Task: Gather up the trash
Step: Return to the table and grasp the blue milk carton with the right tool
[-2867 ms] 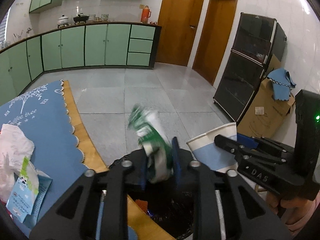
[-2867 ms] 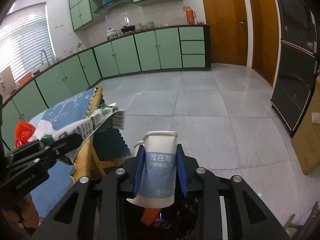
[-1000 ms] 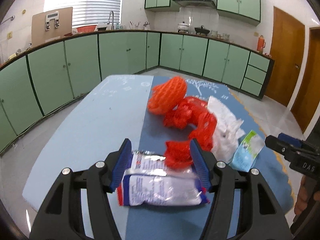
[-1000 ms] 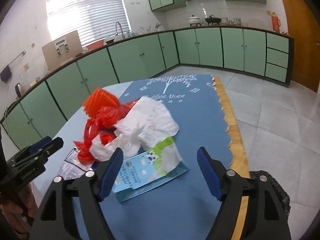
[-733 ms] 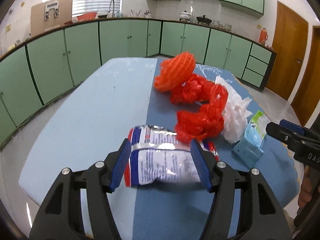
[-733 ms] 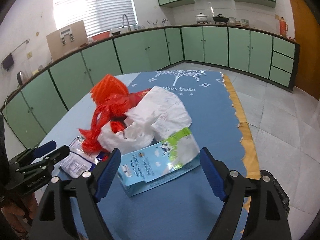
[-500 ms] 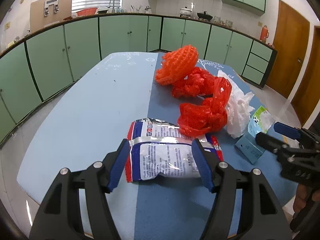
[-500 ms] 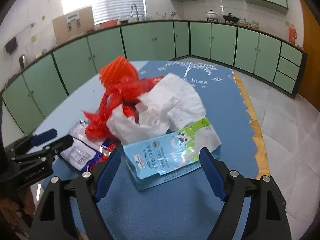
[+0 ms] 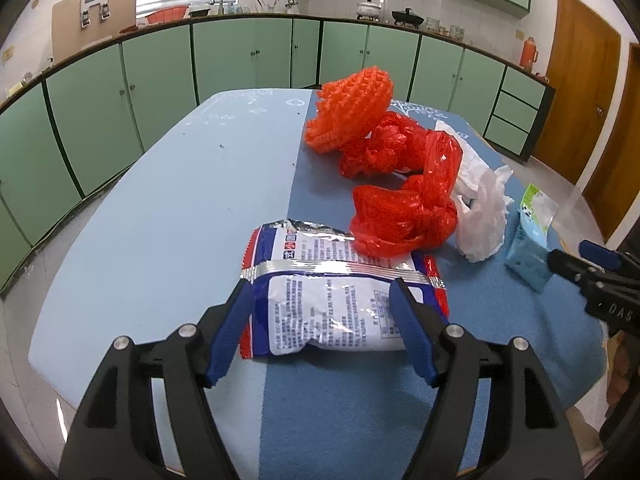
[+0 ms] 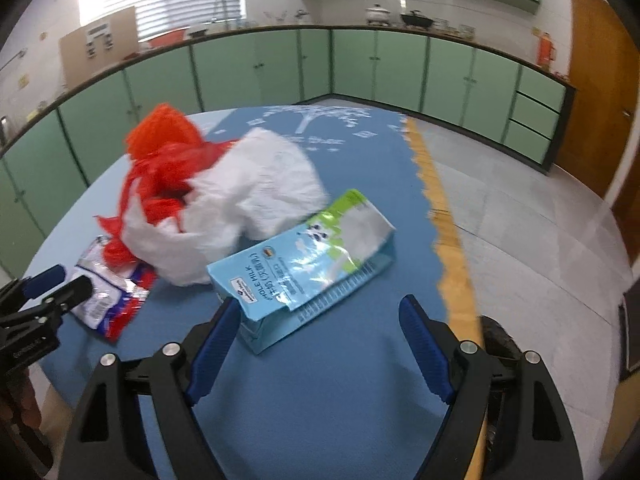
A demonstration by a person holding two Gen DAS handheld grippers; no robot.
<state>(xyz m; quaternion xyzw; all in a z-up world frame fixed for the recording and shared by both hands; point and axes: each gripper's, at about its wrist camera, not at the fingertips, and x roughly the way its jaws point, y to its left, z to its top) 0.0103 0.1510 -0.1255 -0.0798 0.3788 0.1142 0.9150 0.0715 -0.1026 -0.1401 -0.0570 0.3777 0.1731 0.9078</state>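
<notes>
Blue cloth (image 9: pixel 168 208) covers the table, green cabinets (image 9: pixel 248 60) behind.

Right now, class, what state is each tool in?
Left tool: opening, astride the snack wrapper, not gripping it.
Right tool: open, holding nothing, milk carton just ahead.

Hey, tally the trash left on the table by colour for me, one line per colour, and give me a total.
Orange foam net: 1
Red plastic bag: 1
White plastic bag: 1
Blue-and-white snack wrapper: 1
Light-blue milk carton: 1
Total: 5
</notes>
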